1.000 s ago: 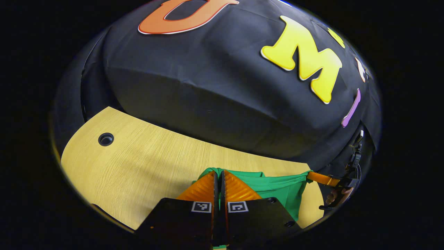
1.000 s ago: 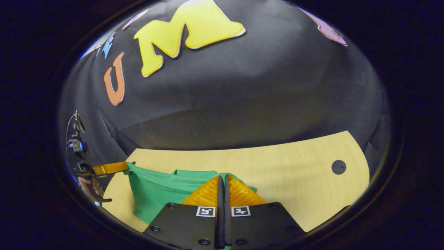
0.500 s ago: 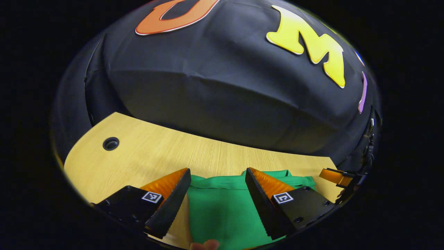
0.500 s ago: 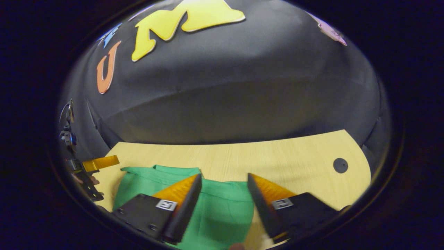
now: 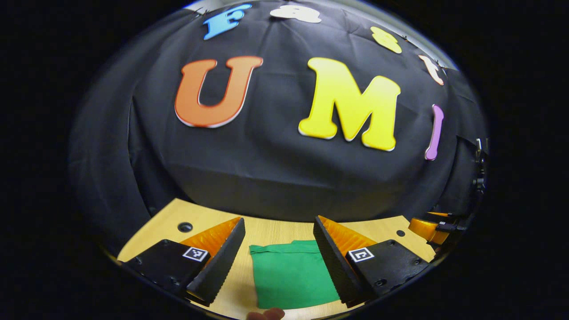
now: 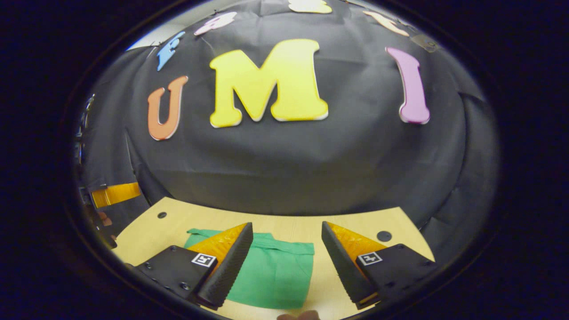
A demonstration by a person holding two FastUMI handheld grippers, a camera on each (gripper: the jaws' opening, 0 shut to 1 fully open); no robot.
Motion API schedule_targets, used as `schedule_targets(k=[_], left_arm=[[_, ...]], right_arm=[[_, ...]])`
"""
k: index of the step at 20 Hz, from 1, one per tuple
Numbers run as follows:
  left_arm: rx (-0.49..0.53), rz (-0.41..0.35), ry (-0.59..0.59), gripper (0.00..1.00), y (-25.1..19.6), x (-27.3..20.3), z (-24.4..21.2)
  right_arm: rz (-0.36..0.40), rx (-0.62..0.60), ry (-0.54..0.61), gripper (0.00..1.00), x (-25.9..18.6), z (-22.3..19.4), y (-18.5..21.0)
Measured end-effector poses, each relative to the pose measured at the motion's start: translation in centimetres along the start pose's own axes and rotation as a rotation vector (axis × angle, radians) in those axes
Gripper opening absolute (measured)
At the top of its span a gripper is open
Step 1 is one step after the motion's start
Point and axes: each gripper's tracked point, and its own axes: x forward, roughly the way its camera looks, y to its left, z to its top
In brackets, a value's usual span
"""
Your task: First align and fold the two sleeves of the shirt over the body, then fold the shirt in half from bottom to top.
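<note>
The green shirt (image 5: 291, 273) lies folded into a compact rectangle on the wooden table (image 6: 284, 224). The left gripper (image 5: 279, 246) hangs above it, fingers spread and holding nothing. The right gripper (image 6: 286, 253) is likewise spread wide over the shirt's right edge, also holding nothing. A round hole (image 6: 384, 236) marks the table's far right.

The shirt (image 5: 289, 275) is soft matt green cloth, lying smooth with a stitched hem. The surface (image 5: 275, 229) under it looks like pale wood with fine straight grain and a dull sheen. Each tool's fingers (image 6: 226, 262) have ribbed, rough-looking inner faces and matt plastic housings.
</note>
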Motion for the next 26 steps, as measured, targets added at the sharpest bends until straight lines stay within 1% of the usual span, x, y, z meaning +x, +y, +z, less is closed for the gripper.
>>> schedule_targets(k=[2,3,4,5,6,7,8,11,12,14,16,19,21,22,23,26], left_arm=[[0.029,0.047,-0.065,0.98,0.0,-4.3,3.2],[0.026,0.061,-0.093,0.98,-0.2,-6.4,4.4],[0.017,0.056,-0.116,0.98,-0.7,-8.4,5.1],[0.013,0.044,-0.142,0.98,-1.2,-10.3,5.9],[0.021,0.037,-0.171,0.98,-1.7,-12.3,6.6],[0.037,0.035,-0.197,0.98,-1.9,-14.2,7.4],[0.055,0.036,-0.221,0.98,-2.3,-15.9,7.9],[0.096,0.050,-0.276,1.00,-3.1,-20.4,8.4],[0.107,0.049,-0.280,0.98,-3.4,-21.4,8.2],[0.121,0.037,-0.275,0.98,-4.3,-23.2,7.3],[0.126,0.032,-0.281,0.98,-4.6,-24.6,7.1],[0.115,0.020,-0.276,0.98,-5.3,-25.8,6.7],[0.123,0.025,-0.281,0.98,-5.2,-26.5,6.7],[0.131,0.034,-0.283,1.00,-5.0,-26.5,6.9],[0.134,0.042,-0.284,0.98,-4.8,-26.6,6.9],[0.126,0.050,-0.285,0.98,-4.7,-26.9,7.2]], right_arm=[[-0.005,-0.026,-0.066,0.99,-4.9,2.5,1.7],[-0.004,-0.022,-0.089,0.96,-7.2,3.3,2.7],[-0.010,-0.022,-0.113,0.96,-9.4,4.0,3.5],[-0.022,-0.028,-0.144,0.99,-11.3,4.8,3.9],[-0.040,-0.034,-0.177,0.99,-13.2,5.7,4.3],[-0.053,-0.036,-0.209,0.96,-15.2,6.6,4.6],[-0.060,-0.040,-0.238,0.96,-16.9,7.3,5.1],[-0.069,-0.065,-0.307,0.96,-20.9,8.8,6.2],[-0.070,-0.066,-0.320,0.95,-22.1,9.1,6.4],[-0.073,-0.073,-0.337,0.96,-24.4,8.8,7.1],[-0.090,-0.080,-0.345,0.96,-26.1,8.1,6.9],[-0.093,-0.069,-0.331,0.96,-27.6,6.9,7.2],[-0.096,-0.067,-0.334,0.96,-28.4,7.0,7.1],[-0.101,-0.068,-0.338,0.96,-28.4,7.1,6.9],[-0.102,-0.065,-0.339,0.96,-28.4,7.1,6.9],[-0.105,-0.049,-0.354,0.96,-28.7,7.8,7.0]])
